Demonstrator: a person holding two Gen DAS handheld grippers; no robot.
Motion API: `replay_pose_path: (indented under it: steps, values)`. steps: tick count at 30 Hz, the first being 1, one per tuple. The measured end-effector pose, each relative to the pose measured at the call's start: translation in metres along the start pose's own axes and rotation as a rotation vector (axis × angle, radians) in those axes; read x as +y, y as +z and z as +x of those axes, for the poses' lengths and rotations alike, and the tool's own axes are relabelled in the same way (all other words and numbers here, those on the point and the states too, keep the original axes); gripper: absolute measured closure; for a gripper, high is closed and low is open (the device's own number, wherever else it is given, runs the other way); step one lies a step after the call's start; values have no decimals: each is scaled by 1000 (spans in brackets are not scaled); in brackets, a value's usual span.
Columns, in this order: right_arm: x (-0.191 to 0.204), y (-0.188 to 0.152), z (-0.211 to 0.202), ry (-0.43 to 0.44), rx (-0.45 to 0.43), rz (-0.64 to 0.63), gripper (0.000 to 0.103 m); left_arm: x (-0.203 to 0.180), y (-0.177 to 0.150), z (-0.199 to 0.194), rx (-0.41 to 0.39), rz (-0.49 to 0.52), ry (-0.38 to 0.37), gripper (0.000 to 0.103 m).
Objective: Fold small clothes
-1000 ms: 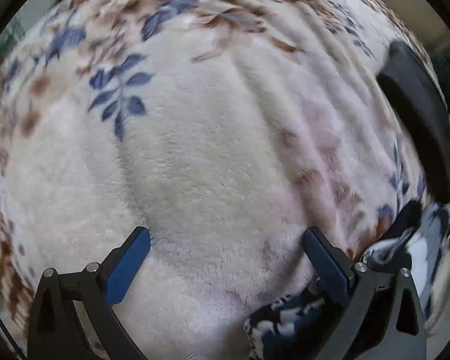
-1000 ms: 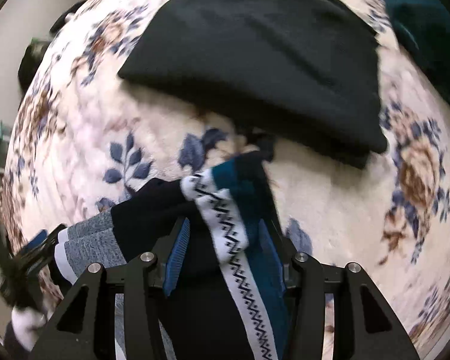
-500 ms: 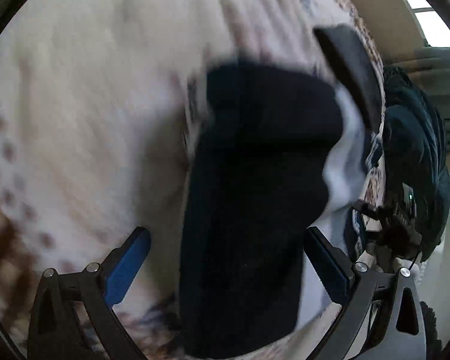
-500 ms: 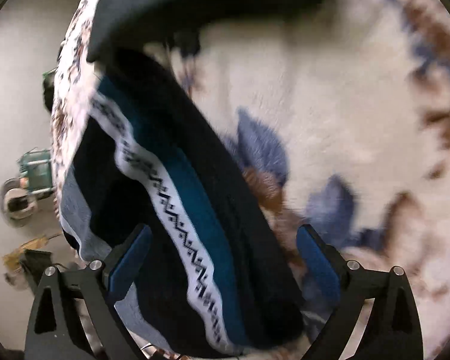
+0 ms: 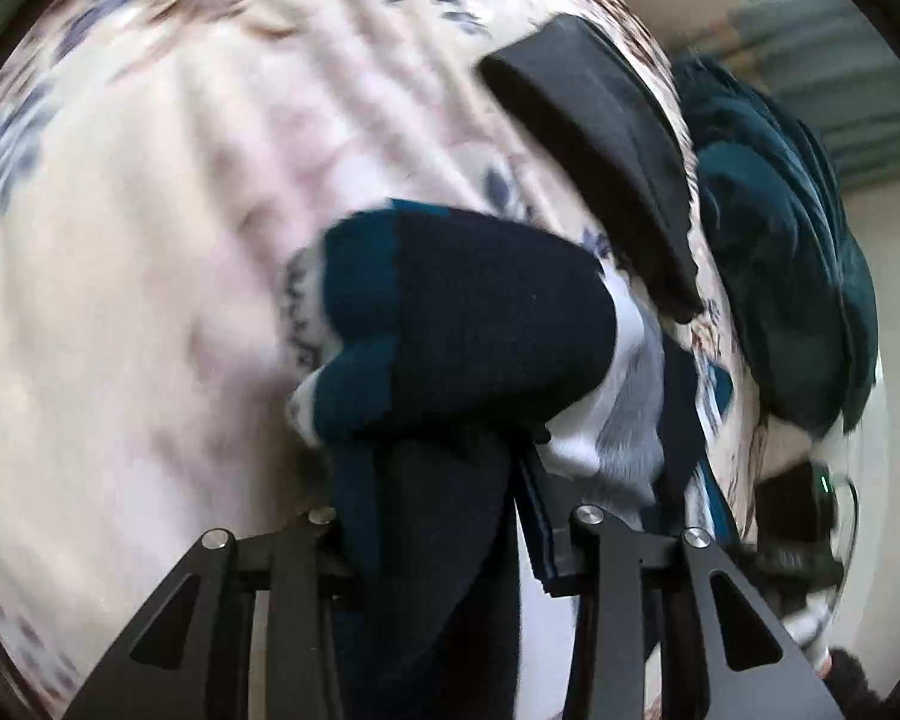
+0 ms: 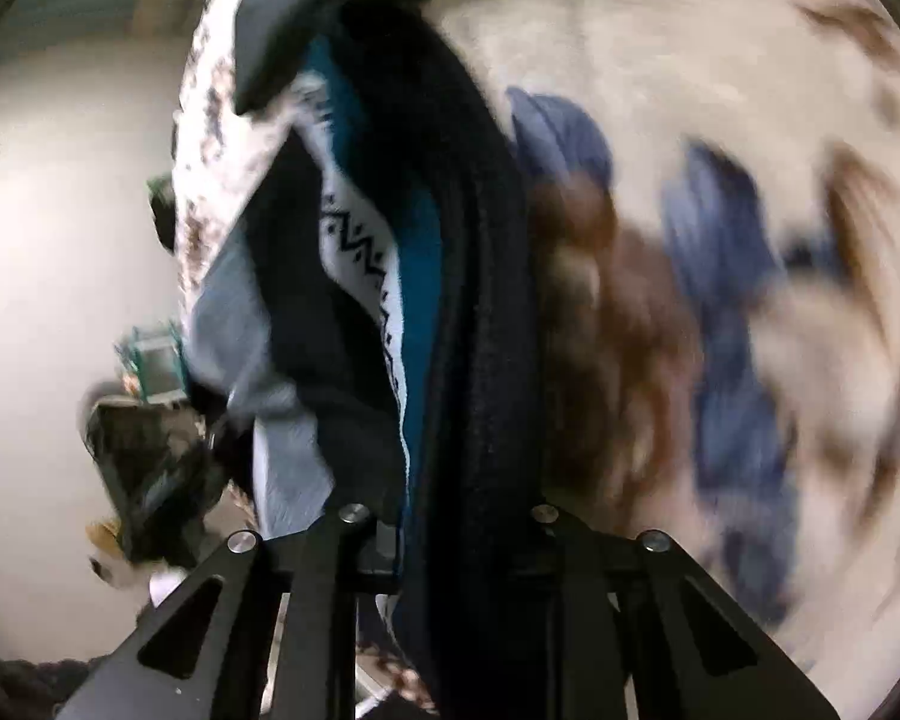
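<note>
sock [image 5: 468, 324] | navy-teal, patterned white band | apparently doubled over, lifted

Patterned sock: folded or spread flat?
Folded, still held: the sock doubles over itself between both shut grippers, left and right.

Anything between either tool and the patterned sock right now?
Nothing visible. The left tool is shut on the patterned sock, and the right tool is shut on it too. A folded black garment lies on the floral blanket just beyond, not between.
</note>
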State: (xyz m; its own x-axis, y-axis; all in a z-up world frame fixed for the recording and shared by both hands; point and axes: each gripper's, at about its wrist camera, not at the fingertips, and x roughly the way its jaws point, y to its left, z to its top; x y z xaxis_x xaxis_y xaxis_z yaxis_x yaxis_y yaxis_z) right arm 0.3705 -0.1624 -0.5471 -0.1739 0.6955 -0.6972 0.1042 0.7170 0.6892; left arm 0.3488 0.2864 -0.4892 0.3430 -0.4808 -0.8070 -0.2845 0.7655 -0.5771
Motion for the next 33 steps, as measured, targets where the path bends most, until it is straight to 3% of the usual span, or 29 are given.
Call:
replay_pose_path:
  steps: [3,4,5,6,7,8,9,10,13,17,20,21,24,28,30,31,33]
  values:
    - [-6,-47,-7,31,-30,94,83,-3,2,12,62,40,46,64]
    - [-7,-54,-8,-4,-39,106,76,-6,-4,8,58,46,48,64]
    - [-5,-60,-9,-92,-54,104,72,-9,-10,2,46,54,61,64]
    - [-2,-62,-12,-179,-66,97,60,-12,-18,-4,31,57,97,61]
    - [3,-63,-13,-280,-83,85,51,-16,-26,-12,8,60,133,54]
    - [10,-63,-18,-354,-105,70,51,-19,-34,-21,-22,63,167,45]
    - [16,-62,-24,-400,-132,56,51,-24,-39,-29,-50,66,199,22]
    - [23,-62,-31,-434,-169,43,51,-27,-43,-34,-72,67,206,13]
    - [48,-53,-53,-482,-276,-19,51,-30,-51,-48,-133,67,247,8]
    - [67,-10,-57,-488,-326,-62,51,-22,-45,-58,-172,66,434,8]
    - [79,31,-38,-518,-327,-99,51,-4,-53,-70,-195,36,580,8]
    - [83,40,-25,-535,-315,-110,53,5,-58,-71,-191,27,614,8]
    - [73,54,-16,-564,-308,-86,103,34,-69,-56,-121,-27,662,8]
    - [84,50,-24,-613,-416,-113,103,74,-79,-35,-41,-115,676,8]
    - [92,49,-36,-619,-473,-121,103,93,-81,-26,-21,-147,643,6]
    - [95,48,-40,-622,-483,-132,103,98,-81,-24,-23,-152,629,0]
    - [95,52,-48,-588,-455,-123,103,104,-78,-20,-20,-148,603,0]
